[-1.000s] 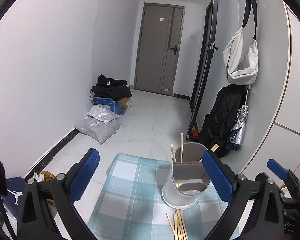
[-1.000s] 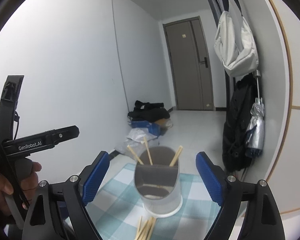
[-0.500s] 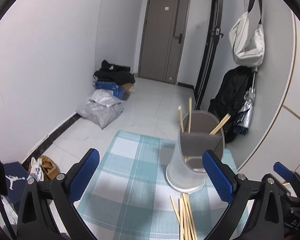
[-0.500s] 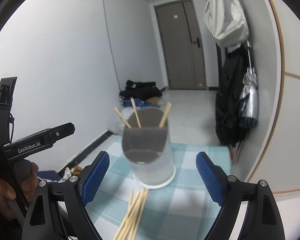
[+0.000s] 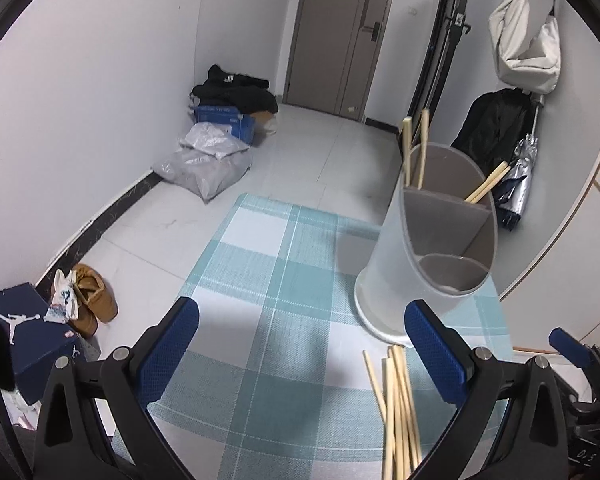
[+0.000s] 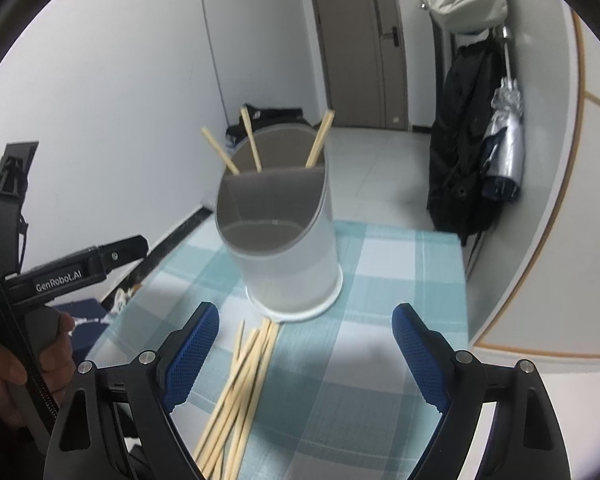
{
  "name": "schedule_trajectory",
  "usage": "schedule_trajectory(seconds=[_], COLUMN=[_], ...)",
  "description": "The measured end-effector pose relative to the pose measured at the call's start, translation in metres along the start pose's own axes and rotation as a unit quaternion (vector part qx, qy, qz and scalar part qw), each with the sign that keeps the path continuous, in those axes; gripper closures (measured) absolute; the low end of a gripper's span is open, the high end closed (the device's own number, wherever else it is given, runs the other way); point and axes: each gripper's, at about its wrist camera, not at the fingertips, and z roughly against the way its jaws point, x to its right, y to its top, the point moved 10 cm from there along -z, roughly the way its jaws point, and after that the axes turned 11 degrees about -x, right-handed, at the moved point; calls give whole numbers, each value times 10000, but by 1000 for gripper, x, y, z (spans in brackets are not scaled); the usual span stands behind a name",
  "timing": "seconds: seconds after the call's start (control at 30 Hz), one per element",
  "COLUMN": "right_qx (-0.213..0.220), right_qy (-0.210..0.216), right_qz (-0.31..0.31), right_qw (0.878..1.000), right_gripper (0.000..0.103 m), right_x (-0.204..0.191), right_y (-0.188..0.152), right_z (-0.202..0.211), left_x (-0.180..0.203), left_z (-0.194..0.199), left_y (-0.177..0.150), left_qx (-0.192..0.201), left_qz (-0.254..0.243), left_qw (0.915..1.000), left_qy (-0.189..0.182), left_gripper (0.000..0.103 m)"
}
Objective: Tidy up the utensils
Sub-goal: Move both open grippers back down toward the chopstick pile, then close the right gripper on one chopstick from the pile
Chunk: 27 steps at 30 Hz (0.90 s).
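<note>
The left gripper (image 5: 300, 344) and right gripper (image 6: 306, 344) are hovering side by side, jaws spread wide (nothing between them).

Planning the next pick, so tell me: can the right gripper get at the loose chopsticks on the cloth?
Probably yes. The right gripper is open, and the loose chopsticks lie between its fingers with nothing over them; the holder stands beyond.

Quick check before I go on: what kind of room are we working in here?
Likely a home entryway or hallway: a closed door at the far end, a bag and coat hung on the wall, shoes on the tiled floor.
</note>
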Motion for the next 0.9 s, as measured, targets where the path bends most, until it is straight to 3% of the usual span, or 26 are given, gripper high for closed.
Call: schedule_trajectory(seconds=[0.17, 0.3, 0.73, 0.9], right_qx=[-551, -1058, -1807, -1901], right_qy=[248, 864, 1331, 1286], right_qz=[-234, -466, -278, -153], right_qw=[9979, 9895, 9741, 9732], right_gripper=[14, 16, 53, 57], right_x=[0, -14, -67, -78], right_y=[-12, -24, -33, -35], right_z=[-28, -49, -102, -110], left_x=[-8, -19, -53, -65], left_z=[-9, -12, -22, -24], left_y=[-2, 0, 1, 1], left_qx=[-269, -351, -601, -645], left_qz=[201, 339, 812, 987], left_qw=[9994, 9988, 9948, 9929], left_qy=[-71, -7, -93, -131], left_gripper=[2, 2, 2, 2])
